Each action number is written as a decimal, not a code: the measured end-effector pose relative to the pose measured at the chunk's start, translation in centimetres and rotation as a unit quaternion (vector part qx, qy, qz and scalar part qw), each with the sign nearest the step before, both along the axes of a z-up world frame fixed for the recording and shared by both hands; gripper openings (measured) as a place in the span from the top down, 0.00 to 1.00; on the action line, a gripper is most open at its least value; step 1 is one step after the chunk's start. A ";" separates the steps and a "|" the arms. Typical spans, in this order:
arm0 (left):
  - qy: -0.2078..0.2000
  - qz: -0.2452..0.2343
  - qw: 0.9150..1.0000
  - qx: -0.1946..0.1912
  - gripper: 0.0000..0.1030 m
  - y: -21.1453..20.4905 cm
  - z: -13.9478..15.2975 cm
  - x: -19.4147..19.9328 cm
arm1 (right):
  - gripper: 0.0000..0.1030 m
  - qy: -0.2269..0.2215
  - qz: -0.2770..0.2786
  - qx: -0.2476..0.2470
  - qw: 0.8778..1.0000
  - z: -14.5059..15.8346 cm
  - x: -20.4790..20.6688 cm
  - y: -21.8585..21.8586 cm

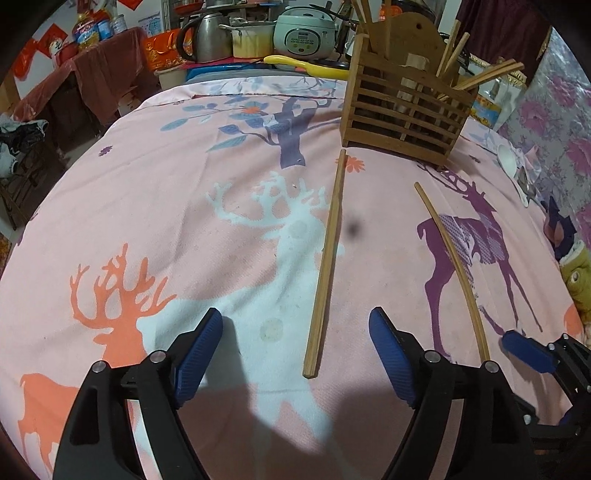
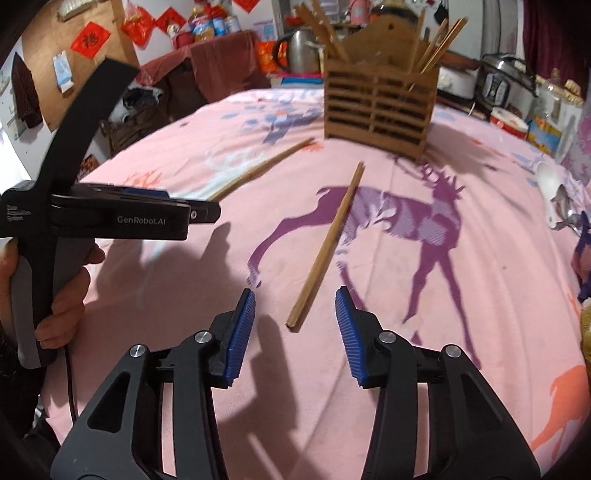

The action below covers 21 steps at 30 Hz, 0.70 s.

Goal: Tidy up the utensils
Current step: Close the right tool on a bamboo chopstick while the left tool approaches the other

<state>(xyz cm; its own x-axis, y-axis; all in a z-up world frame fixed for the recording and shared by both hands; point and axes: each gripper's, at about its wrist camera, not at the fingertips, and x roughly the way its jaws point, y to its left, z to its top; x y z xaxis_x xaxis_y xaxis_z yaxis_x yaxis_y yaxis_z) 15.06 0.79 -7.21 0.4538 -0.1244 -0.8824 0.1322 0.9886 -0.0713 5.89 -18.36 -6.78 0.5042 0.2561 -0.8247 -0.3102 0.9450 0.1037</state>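
Observation:
Two wooden chopsticks lie on the pink deer-print cloth in front of a slatted wooden holder (image 1: 402, 110) (image 2: 376, 107) with several chopsticks standing in it. The near end of the left chopstick (image 1: 328, 258) (image 2: 266, 166) lies between the wide-apart blue pads of my left gripper (image 1: 295, 354), which is open. My right gripper (image 2: 295, 332) is also open. It straddles the near end of the right chopstick (image 2: 328, 243) (image 1: 454, 266) without its pads touching it. A hand holds the left gripper (image 2: 210, 211) at the left of the right wrist view.
A white spoon (image 1: 509, 162) (image 2: 550, 184) and a metal spoon (image 2: 565, 210) lie at the cloth's right edge. Behind the table stand a kettle (image 1: 210, 37), a pot and a rice cooker (image 1: 306, 33). A yellow stuffed toy (image 1: 576, 277) sits at the right.

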 end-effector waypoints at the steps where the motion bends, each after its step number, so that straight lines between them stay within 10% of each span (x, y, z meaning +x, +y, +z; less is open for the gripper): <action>1: 0.000 -0.001 1.000 0.003 0.21 -0.1 0.0 0.0 | 0.59 0.007 0.003 -0.002 1.000 -0.2 0.1 0.2; 8: -0.001 -0.005 1.000 0.016 0.19 -0.4 -0.2 -0.1 | 0.94 0.022 -0.046 -0.003 0.999 -0.6 0.6 -1.3; 21: -0.008 -0.020 0.999 0.023 0.19 -0.7 -0.1 -1.1 | 0.88 0.020 -0.115 0.000 0.993 -0.6 0.9 -4.5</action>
<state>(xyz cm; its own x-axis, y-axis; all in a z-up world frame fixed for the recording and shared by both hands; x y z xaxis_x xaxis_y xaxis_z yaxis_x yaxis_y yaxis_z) 14.01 0.04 -7.32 0.4630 -0.1022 -0.8804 0.1732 0.9846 -0.0232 6.81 -22.85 -7.38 0.5155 0.1368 -0.8459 -0.0809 0.9905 0.1109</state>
